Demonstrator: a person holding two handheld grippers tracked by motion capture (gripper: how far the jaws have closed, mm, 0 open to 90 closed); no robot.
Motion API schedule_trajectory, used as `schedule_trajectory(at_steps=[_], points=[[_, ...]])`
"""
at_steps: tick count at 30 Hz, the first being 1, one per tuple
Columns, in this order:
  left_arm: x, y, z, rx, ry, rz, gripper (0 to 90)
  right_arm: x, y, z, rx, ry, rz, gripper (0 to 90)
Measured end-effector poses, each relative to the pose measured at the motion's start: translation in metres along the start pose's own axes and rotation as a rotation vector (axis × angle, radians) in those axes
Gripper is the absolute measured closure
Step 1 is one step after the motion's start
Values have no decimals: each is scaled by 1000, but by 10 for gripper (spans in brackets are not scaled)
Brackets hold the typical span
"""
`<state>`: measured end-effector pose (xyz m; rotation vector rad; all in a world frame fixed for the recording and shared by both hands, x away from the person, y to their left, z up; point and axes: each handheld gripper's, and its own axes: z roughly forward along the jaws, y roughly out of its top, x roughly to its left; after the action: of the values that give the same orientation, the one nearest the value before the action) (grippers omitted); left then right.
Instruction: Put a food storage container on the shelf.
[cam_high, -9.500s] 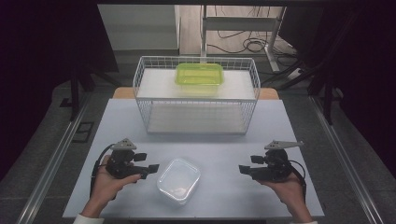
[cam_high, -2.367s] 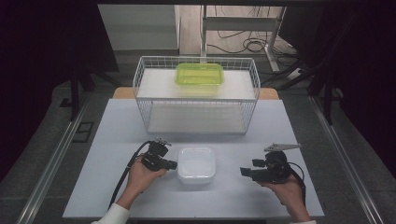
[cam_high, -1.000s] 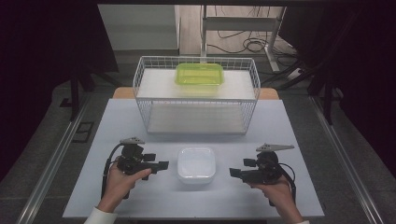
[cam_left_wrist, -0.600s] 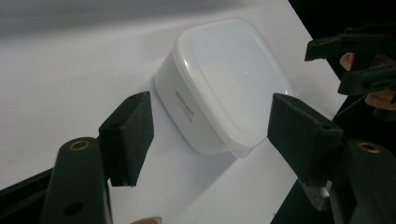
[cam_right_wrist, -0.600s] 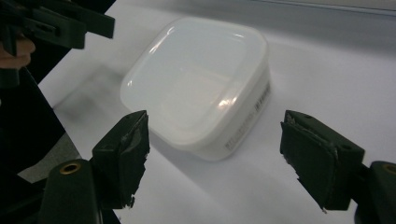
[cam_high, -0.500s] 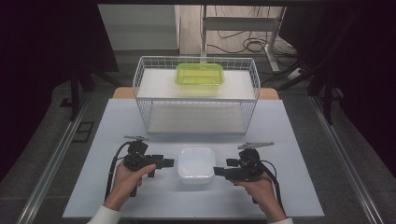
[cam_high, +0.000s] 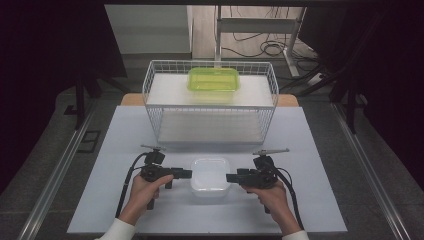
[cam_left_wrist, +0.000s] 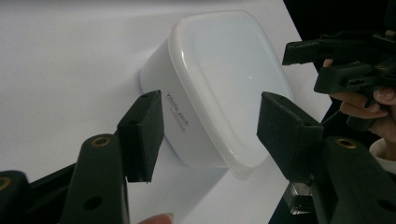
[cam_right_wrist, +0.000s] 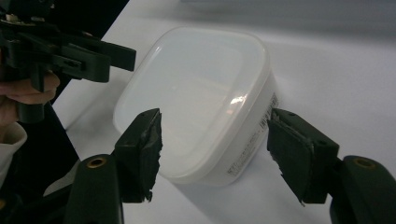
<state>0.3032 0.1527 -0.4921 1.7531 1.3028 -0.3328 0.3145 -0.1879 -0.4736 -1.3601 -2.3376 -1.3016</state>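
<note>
Sitting near the front edge of the pale rectangular table (cam_high: 125, 150), the white translucent plastic food box with its lid on (cam_high: 210, 176) lies midway between the two hand-held tools. From its left, the left gripper (cam_high: 186, 173) points level at the box's side; its jaws have just been closing, yet in the left gripper view the two black pads straddle the box's near corner (cam_left_wrist: 210, 84) with a gap on either side, so nothing is pinched. From the opposite side, the right gripper (cam_high: 232, 178) faces the box likewise, its jaws also lately narrowing; in the right gripper view its pads flank the box's corner (cam_right_wrist: 196, 98), very close but not visibly pressing on the wall. Behind the box, bare tabletop separates it from the white wire basket (cam_high: 150, 95), whose front wall stands near. A lime-green lidded plastic container (cam_high: 213, 79) rests at the basket's far side. Open table surface spreads to both sides of the person's forearms.
</note>
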Motion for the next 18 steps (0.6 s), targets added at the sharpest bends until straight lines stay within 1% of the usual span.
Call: schedule_trajectory(at_steps=[1, 2, 3, 5, 6, 7, 8, 10, 13, 18], points=[[0, 0, 1, -4, -2, -11, 412, 0, 0, 1, 1, 4, 2, 361], [2, 0, 1, 4, -1, -3, 415, -1, 1, 2, 0, 9, 8, 368], [2, 1, 2, -4, -3, -14, 419, -2, 1, 3, -2, 12, 13, 374], [3, 1, 2, -4, -13, -21, 432, -4, 1, 6, 0, 16, 24, 390], [4, 1, 2, 4, -19, -14, 438, -5, 1, 7, 1, 17, 27, 396], [5, 1, 2, 8, -23, -15, 445, -6, 1, 9, 0, 24, 36, 404], [6, 0, 3, 1, -26, -25, 453, -8, 0, 10, 0, 34, 51, 417], [9, 0, 4, 8, -46, -32, 472, -11, -1, 13, 3, 48, 78, 439], [11, -1, 6, 11, -48, -52, 499, -15, -1, 14, 1, 60, 95, 466], [13, -1, 9, 23, -69, -54, 561, -18, -1, 16, -3, 80, 118, 519]])
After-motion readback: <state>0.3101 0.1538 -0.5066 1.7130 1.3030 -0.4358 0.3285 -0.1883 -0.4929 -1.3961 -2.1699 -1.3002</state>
